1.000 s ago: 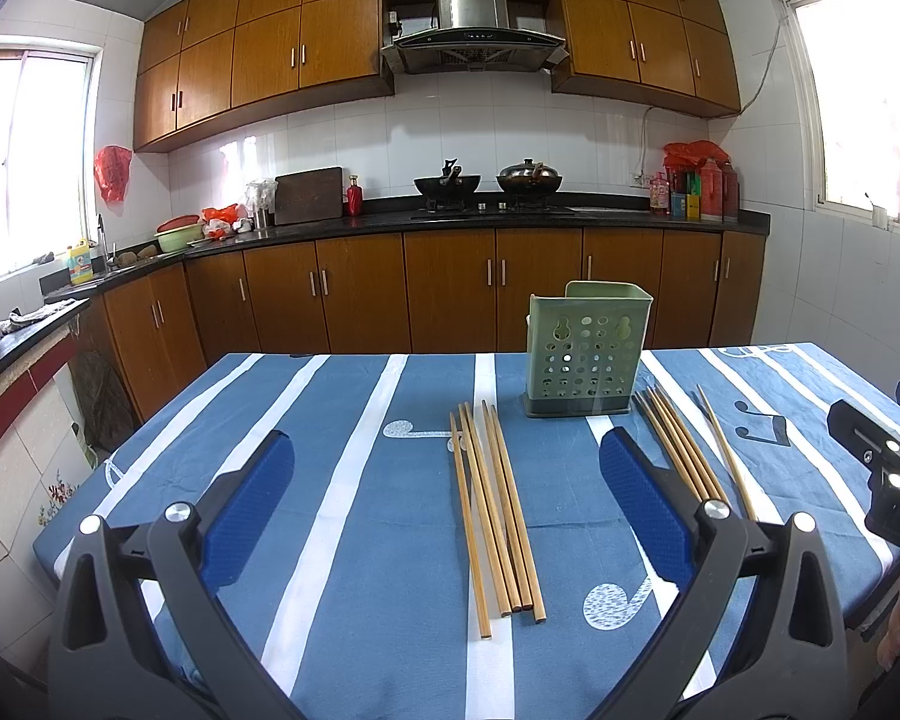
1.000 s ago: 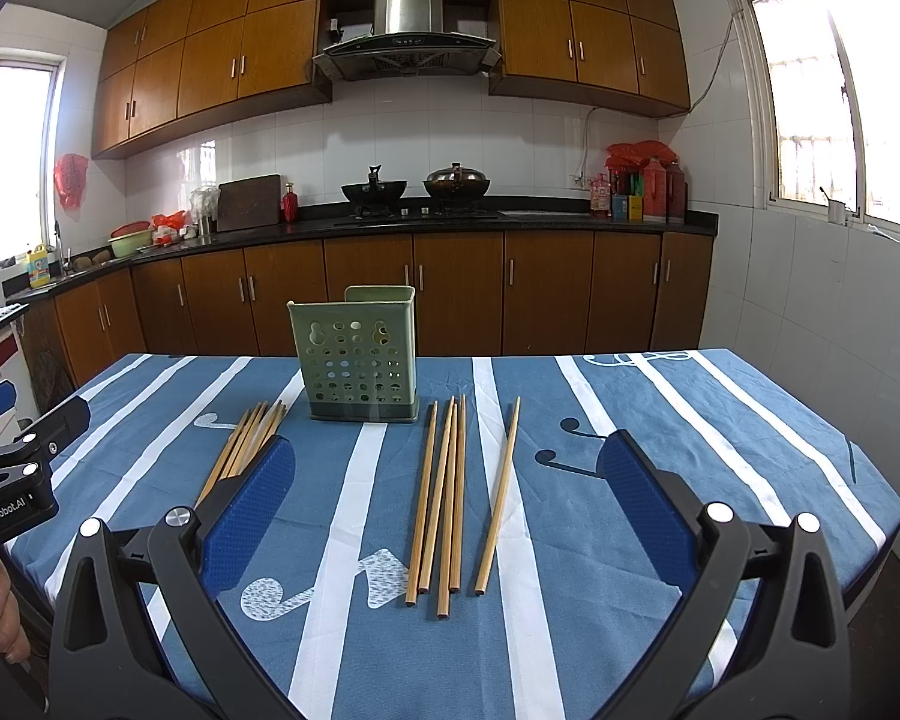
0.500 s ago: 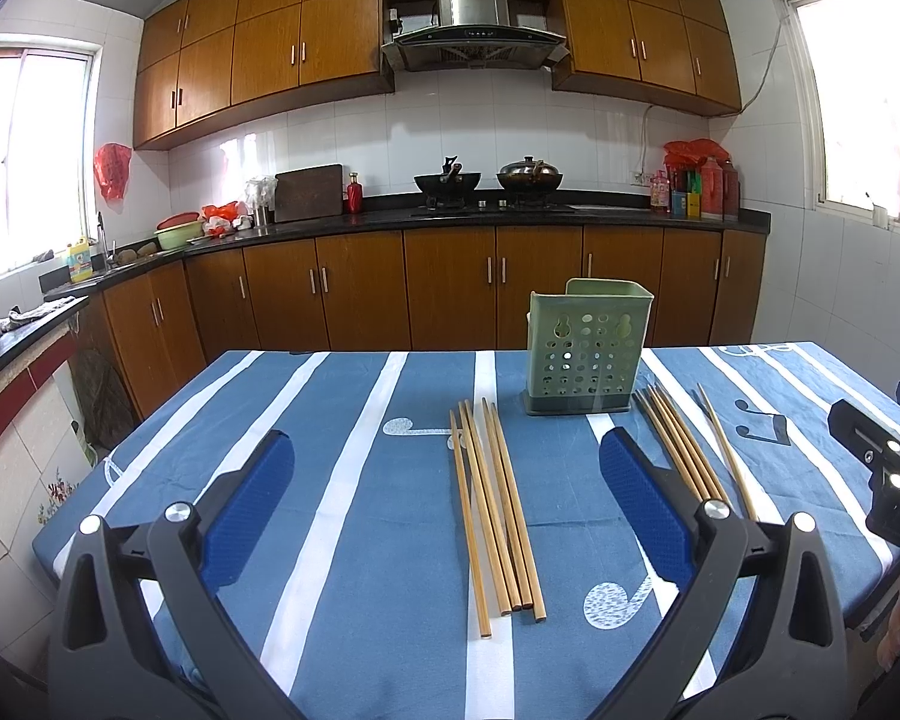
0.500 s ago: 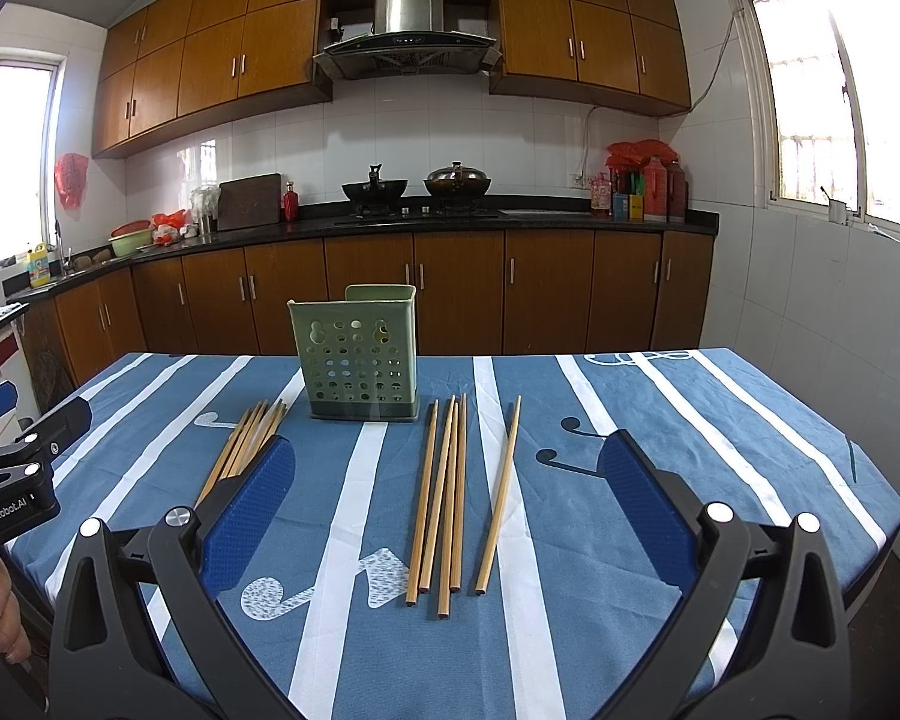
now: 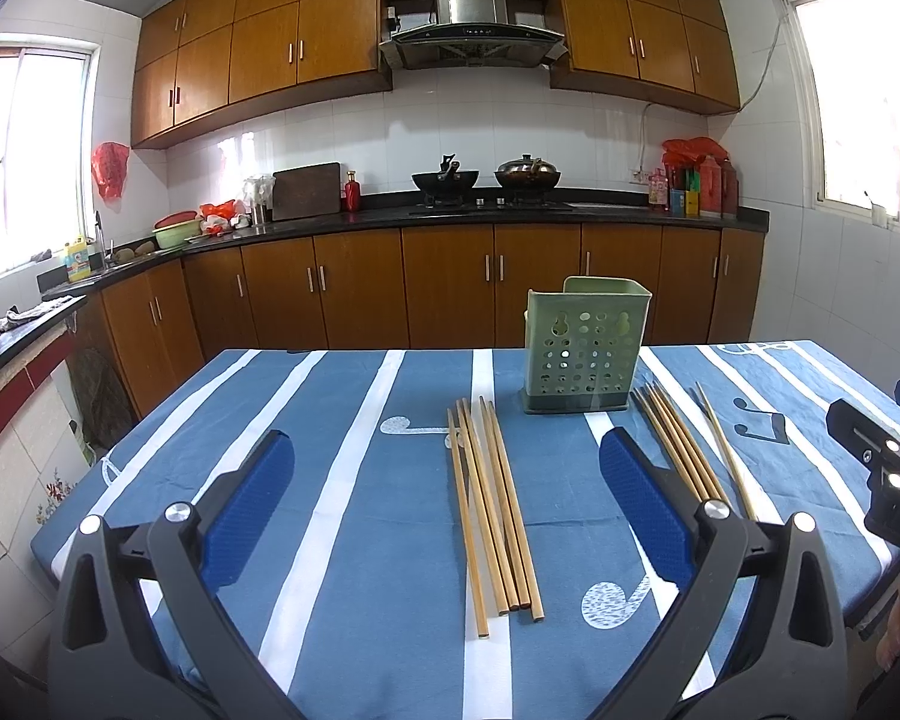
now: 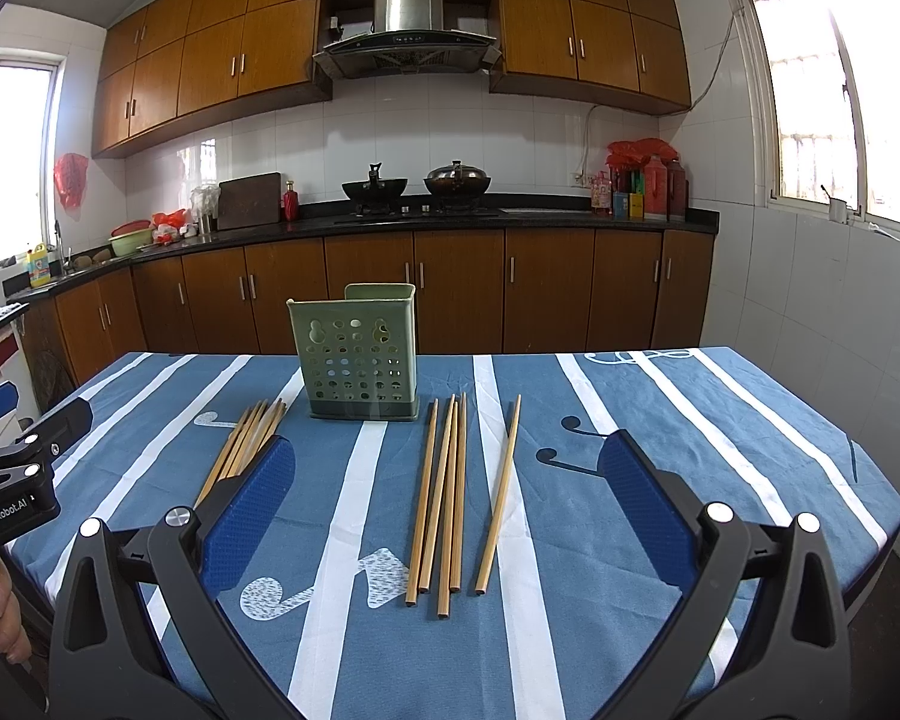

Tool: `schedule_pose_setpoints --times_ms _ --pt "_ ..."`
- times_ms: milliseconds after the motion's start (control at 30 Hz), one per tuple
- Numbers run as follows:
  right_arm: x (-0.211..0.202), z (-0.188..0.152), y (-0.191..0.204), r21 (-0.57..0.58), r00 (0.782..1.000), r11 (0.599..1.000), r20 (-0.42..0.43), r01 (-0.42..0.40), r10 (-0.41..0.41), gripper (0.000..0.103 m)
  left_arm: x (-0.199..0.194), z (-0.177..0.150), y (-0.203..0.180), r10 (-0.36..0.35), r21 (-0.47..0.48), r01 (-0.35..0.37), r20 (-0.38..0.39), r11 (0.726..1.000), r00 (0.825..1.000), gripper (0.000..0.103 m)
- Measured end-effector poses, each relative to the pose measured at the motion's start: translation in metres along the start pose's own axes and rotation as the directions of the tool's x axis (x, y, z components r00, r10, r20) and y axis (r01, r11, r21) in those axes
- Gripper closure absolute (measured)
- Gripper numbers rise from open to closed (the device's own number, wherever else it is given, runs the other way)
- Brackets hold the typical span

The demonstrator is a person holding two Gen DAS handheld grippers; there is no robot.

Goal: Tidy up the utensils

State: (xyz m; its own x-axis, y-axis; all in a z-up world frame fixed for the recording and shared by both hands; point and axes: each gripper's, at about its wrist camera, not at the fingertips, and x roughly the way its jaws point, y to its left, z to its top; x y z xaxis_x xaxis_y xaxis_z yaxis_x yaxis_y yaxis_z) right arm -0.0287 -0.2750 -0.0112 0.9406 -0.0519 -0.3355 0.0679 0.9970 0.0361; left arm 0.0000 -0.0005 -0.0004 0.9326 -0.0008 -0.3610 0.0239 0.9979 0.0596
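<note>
Both grippers, left gripper [image 5: 444,480] and right gripper [image 6: 447,480], spread wide, empty; chopstick bundles [image 5: 495,498] flank green utensil caddy [image 5: 582,354].

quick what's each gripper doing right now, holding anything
Left gripper: open, holding nothing.
Right gripper: open, holding nothing.

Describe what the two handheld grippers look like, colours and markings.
Both match: the left gripper and right gripper have black plastic frames with silver screw heads and blue textured pads on each finger. White "GenRobot.AI" lettering marks the left body. Bare fingers grip its handle; no cables visible.
</note>
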Motion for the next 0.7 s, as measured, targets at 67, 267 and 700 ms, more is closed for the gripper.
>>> schedule_pose_setpoints --times_ms 67,267,700 --pt "0.0 0.0 0.0 0.0 1.0 1.0 -0.001 0.0 0.0 0.002 0.0 0.0 -0.001 0.0 0.0 0.0 -0.002 1.0 1.0 0.004" --pt "0.007 -0.001 -0.004 0.007 1.0 1.0 -0.024 0.002 -0.002 0.002 0.014 -0.006 -0.002 0.007 -0.006 -0.008 -0.033 1.0 0.999 0.004" --pt "0.094 -0.021 -0.049 0.119 0.943 0.991 -0.331 0.06 -0.017 0.041 0.075 -0.024 0.038 0.055 -0.089 -0.081 -0.257 0.993 0.965 0.004"
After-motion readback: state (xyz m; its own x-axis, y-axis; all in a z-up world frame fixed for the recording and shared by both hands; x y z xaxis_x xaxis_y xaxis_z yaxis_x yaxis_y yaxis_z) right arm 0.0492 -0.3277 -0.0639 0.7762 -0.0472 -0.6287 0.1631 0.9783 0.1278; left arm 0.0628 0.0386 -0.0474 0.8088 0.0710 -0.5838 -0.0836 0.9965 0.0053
